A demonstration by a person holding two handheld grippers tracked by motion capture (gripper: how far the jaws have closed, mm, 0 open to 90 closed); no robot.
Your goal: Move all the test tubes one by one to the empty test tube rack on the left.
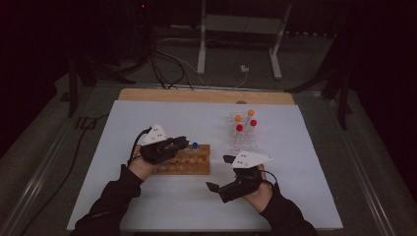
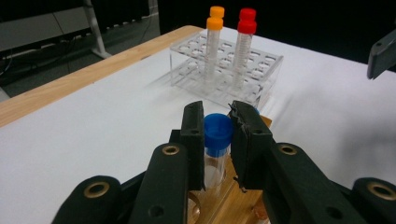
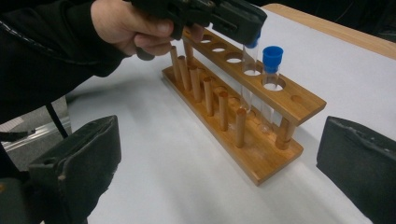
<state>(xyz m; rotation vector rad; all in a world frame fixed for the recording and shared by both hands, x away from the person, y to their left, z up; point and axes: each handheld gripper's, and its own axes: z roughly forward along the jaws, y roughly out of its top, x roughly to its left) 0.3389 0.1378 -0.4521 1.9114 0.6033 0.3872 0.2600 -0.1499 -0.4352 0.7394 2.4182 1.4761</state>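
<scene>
left tool [image 1: 183, 143]: my jaws are pinched on the blue-capped tube [image 2: 217, 136], one pad on each side of the cap. In the right gripper view the tube's lower end sits in a hole of the wooden rack [image 3: 254, 140].
left hand [image 1: 141, 164]: comes in from the near left, forearm angled toward the rack, and holds the tool roughly level, pointing right and far over the rack's top board.
held tube: upright, at the right part of the rack, just beside a second blue-capped tube [image 3: 272, 70] that stands in the next hole.
wooden rack: mid tabletop [image 1: 147, 118], left of centre, long side running left to right.
right tool [image 1: 218, 173]: jaws spread wide, nothing between them.
right hand [image 1: 259, 194]: near right, palm under the tool, which points left toward the rack's near right corner and hangs apart from it.
clear rack [image 2: 224, 70]: far right on the tabletop, with two orange-capped tubes [image 2: 214, 42] and two red-capped tubes [image 2: 245, 42] standing upright in it.
</scene>
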